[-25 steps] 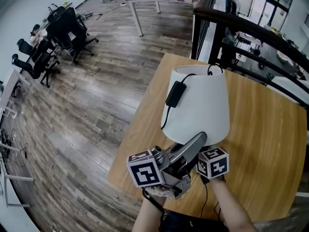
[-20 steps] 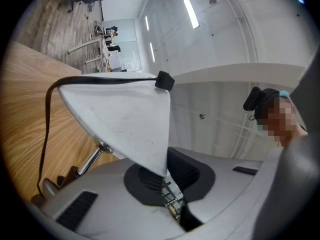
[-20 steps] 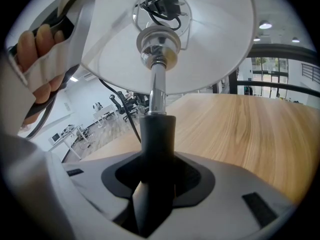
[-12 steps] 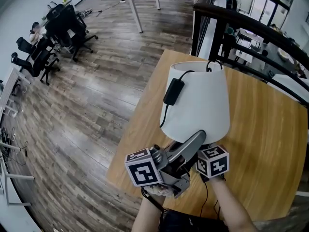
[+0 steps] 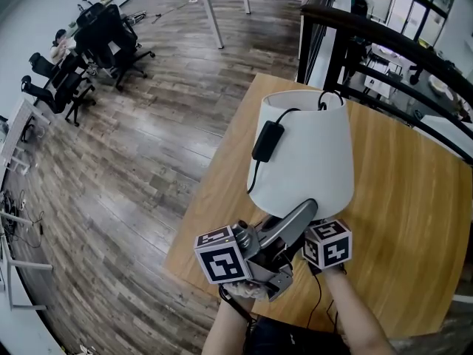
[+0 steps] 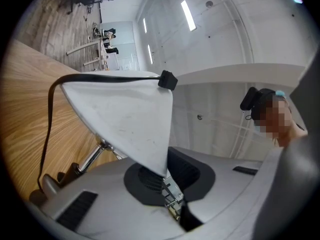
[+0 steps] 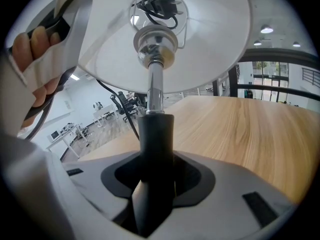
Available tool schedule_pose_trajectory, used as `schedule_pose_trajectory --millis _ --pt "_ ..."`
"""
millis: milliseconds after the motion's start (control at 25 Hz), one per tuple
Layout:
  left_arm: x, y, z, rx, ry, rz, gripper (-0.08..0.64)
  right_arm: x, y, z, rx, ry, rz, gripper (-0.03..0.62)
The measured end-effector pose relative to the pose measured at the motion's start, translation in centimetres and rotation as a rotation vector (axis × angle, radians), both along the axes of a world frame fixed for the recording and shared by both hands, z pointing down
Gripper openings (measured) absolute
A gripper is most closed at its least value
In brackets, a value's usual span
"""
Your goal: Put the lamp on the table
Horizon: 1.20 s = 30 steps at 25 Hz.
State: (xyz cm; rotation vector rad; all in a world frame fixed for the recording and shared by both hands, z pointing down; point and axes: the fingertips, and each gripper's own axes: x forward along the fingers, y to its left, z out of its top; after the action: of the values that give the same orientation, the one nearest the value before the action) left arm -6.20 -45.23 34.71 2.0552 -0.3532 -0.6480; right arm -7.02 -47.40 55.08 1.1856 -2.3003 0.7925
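wood-plank floor point(image 5: 140, 154), office chairs point(image 5: 111, 39) (black)

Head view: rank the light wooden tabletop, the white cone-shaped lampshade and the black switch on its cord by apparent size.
Largest: light wooden tabletop.
Then: white cone-shaped lampshade, nearer the camera, though still plainly smaller.
Smallest: black cord switch.

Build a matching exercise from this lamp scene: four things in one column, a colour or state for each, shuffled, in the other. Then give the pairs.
Column one
1. lampshade
2. cord switch
3. lamp stem
4. left gripper

Column two
a. chrome above, black below
b. shut on the shade's rim
c. white
d. black, lying against the shade's outside

Pairs: 1-c; 2-d; 3-a; 4-b.
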Motion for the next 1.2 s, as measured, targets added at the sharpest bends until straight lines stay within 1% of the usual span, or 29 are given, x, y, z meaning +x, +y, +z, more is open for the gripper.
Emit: schedule_pose_trajectory --millis 160,320,440,720,880,1200 --pt "0.1 0.2 -0.1 0.003 -0.001 0.004 0.017 0.0 -0.2 -0.2 0.007 0.002 -0.003 0.181" --pt "-0.1 0.4 -0.3 0.012 0.001 0.006 0.017 0.2 -0.3 -0.9 0.027 0.013 0.041 0.189" --pt "-0.1 0.4 -0.3 0.010 0.007 -0.006 0.017 0.8 0.0 -1.4 0.041 0.019 0.055 0.196" --pt "0.1 1.5 -0.1 0.011 -0.001 -0.021 0.034 2.4 2.2 -1.6 0.036 0.017 0.094 0.198" --pt "0.4 3.1 0.5 0.018 -0.017 -0.021 0.041 2.9 4.5 -1.3 0.037 0.011 0.116 0.198" --pt "0.3 4.5 0.7 0.007 -0.012 -0.050 0.052 3.5 7.8 -0.6 -0.001 0.019 0.101 0.196"
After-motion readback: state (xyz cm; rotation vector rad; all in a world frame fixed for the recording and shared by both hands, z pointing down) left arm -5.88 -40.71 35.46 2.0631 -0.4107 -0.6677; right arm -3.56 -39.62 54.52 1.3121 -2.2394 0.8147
